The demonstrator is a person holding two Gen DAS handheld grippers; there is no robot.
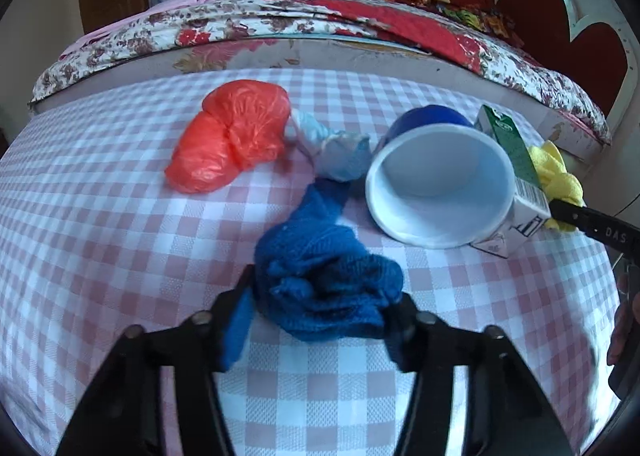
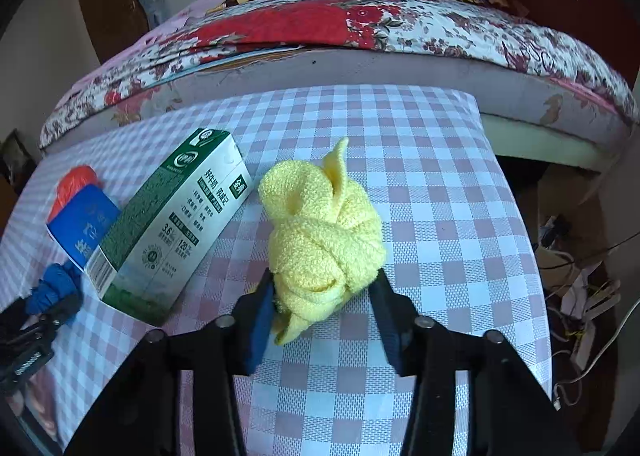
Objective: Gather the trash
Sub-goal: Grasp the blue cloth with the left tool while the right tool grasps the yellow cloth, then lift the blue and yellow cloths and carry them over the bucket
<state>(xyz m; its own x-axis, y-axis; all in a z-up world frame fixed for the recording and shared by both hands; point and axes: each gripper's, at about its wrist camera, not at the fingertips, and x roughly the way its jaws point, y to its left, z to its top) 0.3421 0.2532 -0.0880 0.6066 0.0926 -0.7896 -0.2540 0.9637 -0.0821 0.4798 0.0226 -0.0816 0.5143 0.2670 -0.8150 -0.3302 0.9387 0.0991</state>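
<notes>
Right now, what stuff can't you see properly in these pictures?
- Left wrist view: green milk carton, mostly hidden behind the paper cup.
- Left wrist view: yellow cloth, partly covered by the carton and the right gripper.
- Right wrist view: orange plastic bag, mostly behind the cup.
</notes>
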